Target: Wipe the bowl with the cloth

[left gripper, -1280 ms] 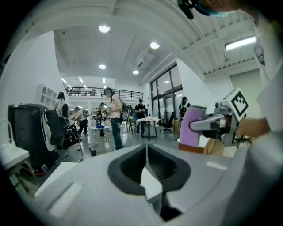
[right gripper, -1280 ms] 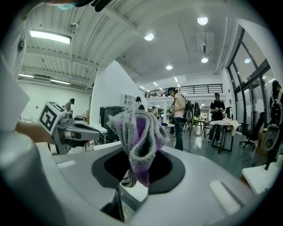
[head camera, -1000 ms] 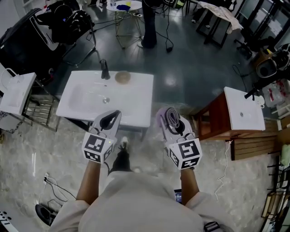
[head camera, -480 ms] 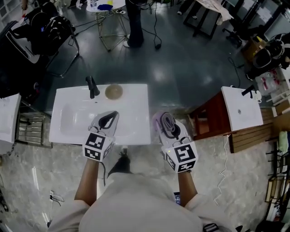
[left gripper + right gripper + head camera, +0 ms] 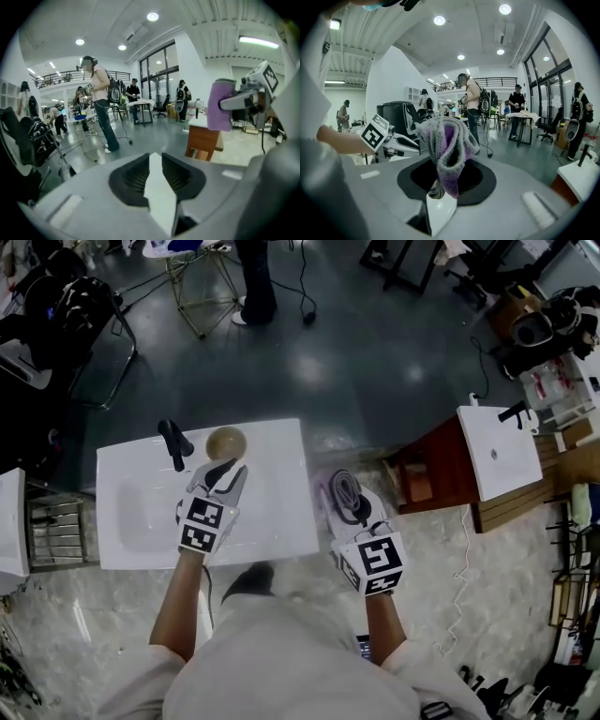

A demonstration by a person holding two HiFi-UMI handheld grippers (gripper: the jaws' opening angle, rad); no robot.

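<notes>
Head view: one bowl (image 5: 226, 441) is seen on the sink top, and one cloth (image 5: 343, 486) is held off to its right.

A single brownish bowl is set upright at the back edge of the middle white sink (image 5: 277, 512), just beside one black tap (image 5: 173, 443). Two grippers are held over the near side. The left gripper (image 5: 234, 469) is poised near the bowl but apart from it; its jaws have just been opening and are parted, with nothing between them. The right gripper (image 5: 358, 504) is kept past the sink's right edge and is clenched on the purple and grey cloth, which is bunched upright between its jaws. Three white sinks are counted in all: the middle one, one on a wooden cabinet (image 5: 422, 488) at the right (image 5: 502, 451), and one cut off at the left edge (image 5: 9, 521).
</notes>
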